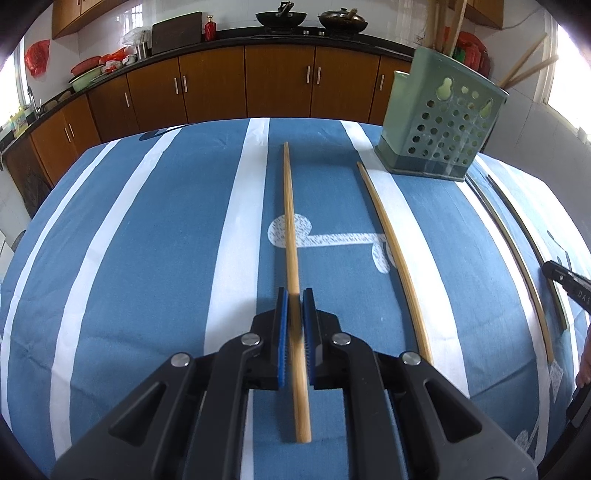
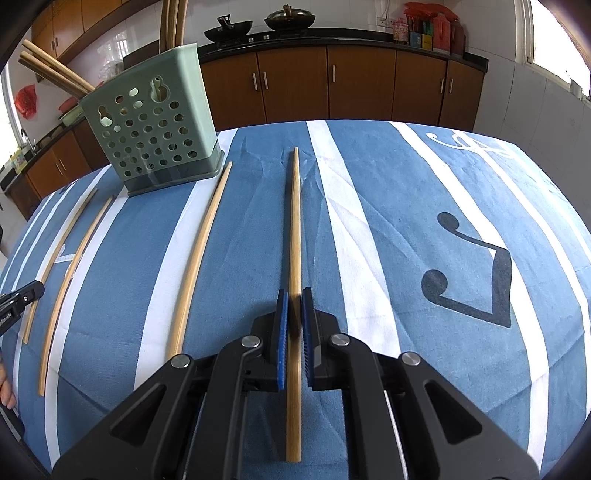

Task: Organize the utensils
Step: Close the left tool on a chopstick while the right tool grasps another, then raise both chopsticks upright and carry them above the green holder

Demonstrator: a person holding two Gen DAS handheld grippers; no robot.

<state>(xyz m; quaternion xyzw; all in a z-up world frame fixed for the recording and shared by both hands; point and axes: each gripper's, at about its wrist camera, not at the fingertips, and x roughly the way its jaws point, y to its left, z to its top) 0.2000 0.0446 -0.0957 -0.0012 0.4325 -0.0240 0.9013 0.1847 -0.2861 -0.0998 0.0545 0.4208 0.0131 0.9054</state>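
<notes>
In the left wrist view my left gripper is shut on a wooden chopstick that points away over the blue striped cloth. A second chopstick lies to its right. The green perforated holder stands at the far right with several chopsticks in it. In the right wrist view my right gripper is shut on another chopstick. The holder stands at the far left there. Three loose chopsticks lie between it and me.
Two more sticks lie along the cloth's right side, by the other tool's black tip. Behind the table run brown cabinets and a dark counter with two woks. Part of a hand shows at the left edge.
</notes>
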